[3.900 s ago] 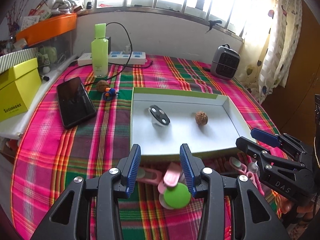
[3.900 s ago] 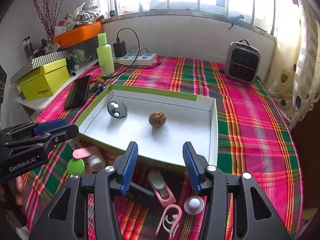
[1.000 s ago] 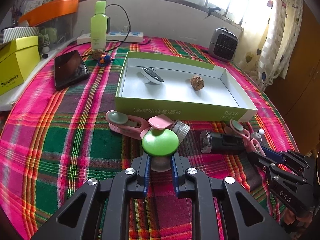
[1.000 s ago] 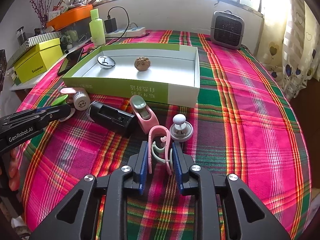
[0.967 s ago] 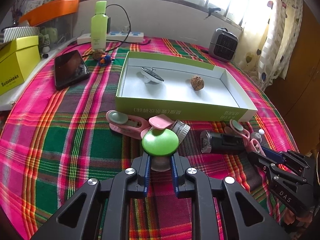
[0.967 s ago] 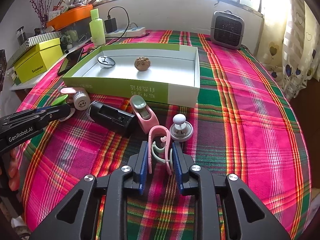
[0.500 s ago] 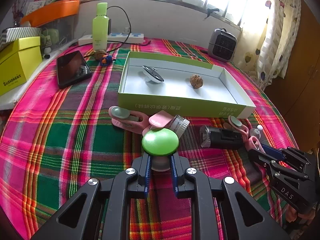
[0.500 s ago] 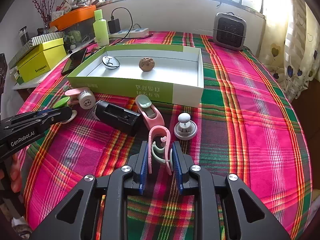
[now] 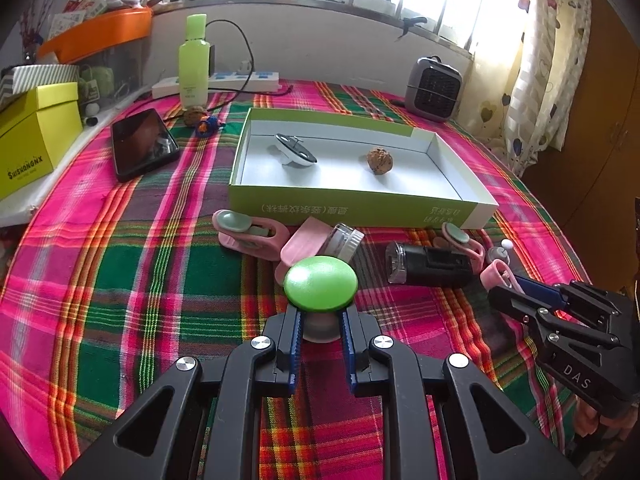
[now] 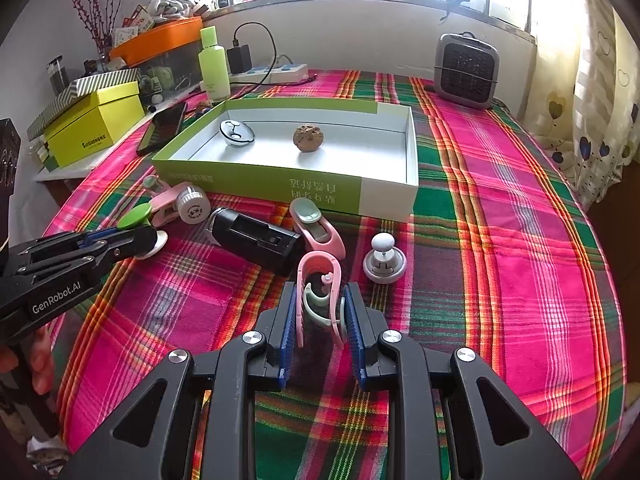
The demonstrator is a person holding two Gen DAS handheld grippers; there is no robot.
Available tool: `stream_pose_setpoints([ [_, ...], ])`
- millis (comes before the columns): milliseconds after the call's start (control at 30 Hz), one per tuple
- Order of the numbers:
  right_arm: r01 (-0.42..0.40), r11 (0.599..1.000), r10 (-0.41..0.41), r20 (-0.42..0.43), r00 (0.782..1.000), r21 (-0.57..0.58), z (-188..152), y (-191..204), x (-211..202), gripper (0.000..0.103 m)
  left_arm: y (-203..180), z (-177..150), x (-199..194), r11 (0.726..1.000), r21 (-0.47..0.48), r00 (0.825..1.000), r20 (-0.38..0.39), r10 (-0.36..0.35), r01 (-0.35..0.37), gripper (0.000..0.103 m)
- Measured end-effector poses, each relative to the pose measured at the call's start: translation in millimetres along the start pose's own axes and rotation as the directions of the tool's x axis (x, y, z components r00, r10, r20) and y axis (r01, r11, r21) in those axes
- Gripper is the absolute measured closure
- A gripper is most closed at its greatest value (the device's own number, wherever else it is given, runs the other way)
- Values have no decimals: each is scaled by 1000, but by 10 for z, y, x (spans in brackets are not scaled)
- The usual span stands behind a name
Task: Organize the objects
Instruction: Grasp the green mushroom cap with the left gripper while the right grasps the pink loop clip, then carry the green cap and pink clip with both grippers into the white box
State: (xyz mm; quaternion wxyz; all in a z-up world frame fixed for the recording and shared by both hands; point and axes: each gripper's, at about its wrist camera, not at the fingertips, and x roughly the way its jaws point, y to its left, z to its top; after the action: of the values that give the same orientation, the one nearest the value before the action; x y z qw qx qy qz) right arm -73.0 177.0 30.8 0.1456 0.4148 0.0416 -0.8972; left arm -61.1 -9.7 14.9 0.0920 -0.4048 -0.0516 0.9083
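A plaid cloth in pink, green and red [image 9: 120, 264] covers the tabletop, and on its far half sits a shallow green box [image 10: 256, 182] with a white inside — it holds a walnut [image 10: 307, 138] near the middle and a small round silver-and-black piece [image 10: 237, 133] toward its left end. Far right of the box stands a grey heater [image 10: 466, 70]; to the far left are a yellow box [image 9: 34, 140], a dark phone [image 9: 142, 144] lying flat, and a pale green bottle [image 9: 194, 64] upright beside a white power strip [image 9: 224, 80]. Just near of the green box's front wall lies a row of small things: a black cylindrical device [image 10: 256, 240] on its side, a pink clip with a grey-green pad [image 10: 318, 226] touching its right end, a white knob on a round base [image 10: 384, 262] just right of that, and a small ribbed jar [image 9: 344, 240] to the left. The left tool [image 9: 320, 330] is pressed in on a green-capped round piece [image 9: 320, 284], gripping its pale underside with the green top above the fingers. The right tool [image 10: 320, 322] pinches a pink loop-shaped clip [image 10: 320, 292], which stands upright between the blue pads, near the knob and the black device.
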Motion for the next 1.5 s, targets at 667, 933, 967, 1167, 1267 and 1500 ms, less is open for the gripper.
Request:
stream_pose_setpoints([
  [667,-54,998,55,46,997,-8,180,42,-130,79,-111,178,-169,999,37,998,54,-19,17,87],
  [933,-65,998,66,62,996,-11,353,42,-115,79,-116,326,-116,999,35,998,57,-36,34,87],
  [967,-65,998,65,64,996,-13,377,42,-109,79,-122,340,-111,999,38,998,57,-37,35,87],
  [1167,-67,998,68,74,995,-18,555,19,-65,79,-140,493,-41,998,46,997,60,-47,45,87],
  [1267,-67,997,69,78,995,-22,646,-2,-27,79,-151,582,4,998,53,997,66,-48,44,87],
  [1500,-68,997,69,66,995,-25,845,-59,144,79,-157,771,169,997,55,996,63,-59,55,87],
])
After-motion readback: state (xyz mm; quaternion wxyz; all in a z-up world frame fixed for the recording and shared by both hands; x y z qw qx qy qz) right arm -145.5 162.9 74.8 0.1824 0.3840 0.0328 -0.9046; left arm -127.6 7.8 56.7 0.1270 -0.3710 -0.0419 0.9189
